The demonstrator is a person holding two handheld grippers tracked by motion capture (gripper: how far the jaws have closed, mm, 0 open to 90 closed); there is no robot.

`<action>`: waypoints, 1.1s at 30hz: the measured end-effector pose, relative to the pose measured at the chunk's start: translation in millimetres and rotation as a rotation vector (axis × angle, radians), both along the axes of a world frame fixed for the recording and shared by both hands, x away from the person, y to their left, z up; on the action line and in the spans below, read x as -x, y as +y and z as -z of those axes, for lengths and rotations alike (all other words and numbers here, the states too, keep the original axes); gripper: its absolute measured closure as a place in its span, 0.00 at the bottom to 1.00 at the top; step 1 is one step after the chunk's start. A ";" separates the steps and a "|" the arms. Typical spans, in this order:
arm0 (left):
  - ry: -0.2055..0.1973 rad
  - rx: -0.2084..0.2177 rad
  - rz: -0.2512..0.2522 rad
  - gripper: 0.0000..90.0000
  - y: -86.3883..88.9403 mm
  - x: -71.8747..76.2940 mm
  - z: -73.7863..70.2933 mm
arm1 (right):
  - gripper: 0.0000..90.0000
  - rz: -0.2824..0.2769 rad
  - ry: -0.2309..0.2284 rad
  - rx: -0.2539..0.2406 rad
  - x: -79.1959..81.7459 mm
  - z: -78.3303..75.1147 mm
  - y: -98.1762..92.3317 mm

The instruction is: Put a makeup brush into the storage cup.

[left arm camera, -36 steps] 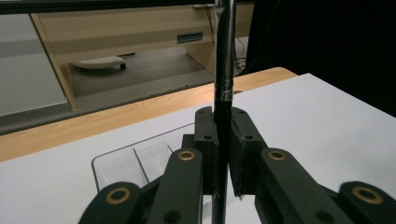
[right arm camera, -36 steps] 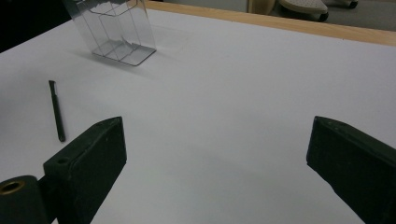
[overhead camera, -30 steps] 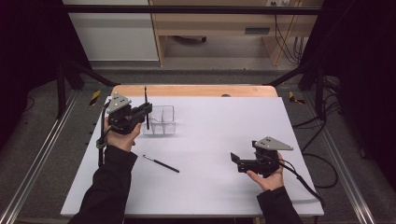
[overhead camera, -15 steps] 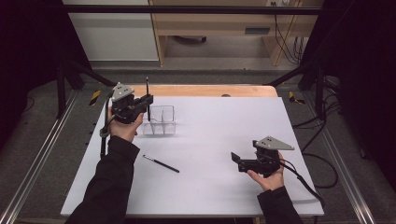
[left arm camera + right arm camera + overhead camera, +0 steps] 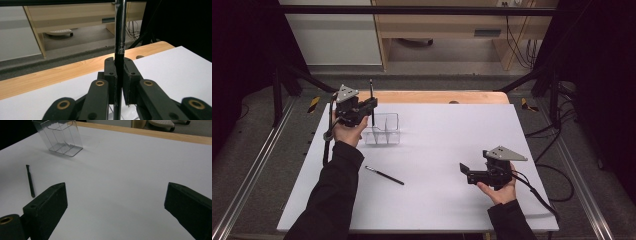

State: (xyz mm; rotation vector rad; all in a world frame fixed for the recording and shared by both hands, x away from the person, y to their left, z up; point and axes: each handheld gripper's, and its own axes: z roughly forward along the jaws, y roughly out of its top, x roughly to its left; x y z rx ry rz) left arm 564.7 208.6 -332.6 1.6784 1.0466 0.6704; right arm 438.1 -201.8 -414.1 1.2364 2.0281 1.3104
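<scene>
Since the earlier high view, the left gripper has travelled away from the person toward the far edge of the bench, carrying its load with it, while the right gripper has kept its place. The left gripper's jaws are clamped tight on a thin black rod-shaped pen with a silvery upper section, which stands upright between them; in the left gripper view the shaft rises straight out from between the pads and out of the top of the picture, and its lower end drops below them. Just beneath and beyond those jaws sits the clear plastic organiser box with inner dividers; the pen's lower end looks to be over or inside its near-left part, though which compartment cannot be told, since the clear walls are hard to read.

The right gripper's jaws stand wide apart with nothing between them, held low over the white bench top. Ahead of them and off to the left jaw's side, in the right gripper view, a second slim black pen lies flat on the bench, well apart from the pads. Farther beyond that left jaw the clear organiser box stands upright on the white surface, with the wooden bench edge behind it.
</scene>
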 end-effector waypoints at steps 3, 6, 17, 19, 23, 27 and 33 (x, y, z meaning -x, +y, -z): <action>-0.002 -0.005 0.000 0.91 -3.2 -4.9 0.7 | 0.05 0.001 -0.002 -0.003 -0.1 -0.5 -0.5; -0.008 -0.006 0.003 0.91 -5.6 -9.9 0.9 | 0.05 0.002 -0.002 0.000 0.0 -0.5 -0.6; 0.017 -0.009 -0.014 0.91 -6.9 -24.2 11.4 | 0.04 0.005 -0.001 0.002 -0.4 -0.5 -0.7; 0.019 -0.006 -0.016 0.92 -7.7 -25.7 12.9 | 0.04 0.005 -0.001 0.004 -0.6 -0.2 -0.5; 0.026 -0.008 -0.014 0.92 -9.4 -27.4 16.2 | 0.04 0.004 0.002 0.005 -0.7 0.2 0.0; 0.033 -0.007 -0.015 0.92 -9.3 -28.5 19.3 | 0.04 0.005 0.000 0.002 -0.4 -0.4 -0.6; 0.031 -0.020 -0.018 0.92 -9.9 -30.6 25.5 | 0.04 0.004 0.002 0.002 -0.7 0.0 0.0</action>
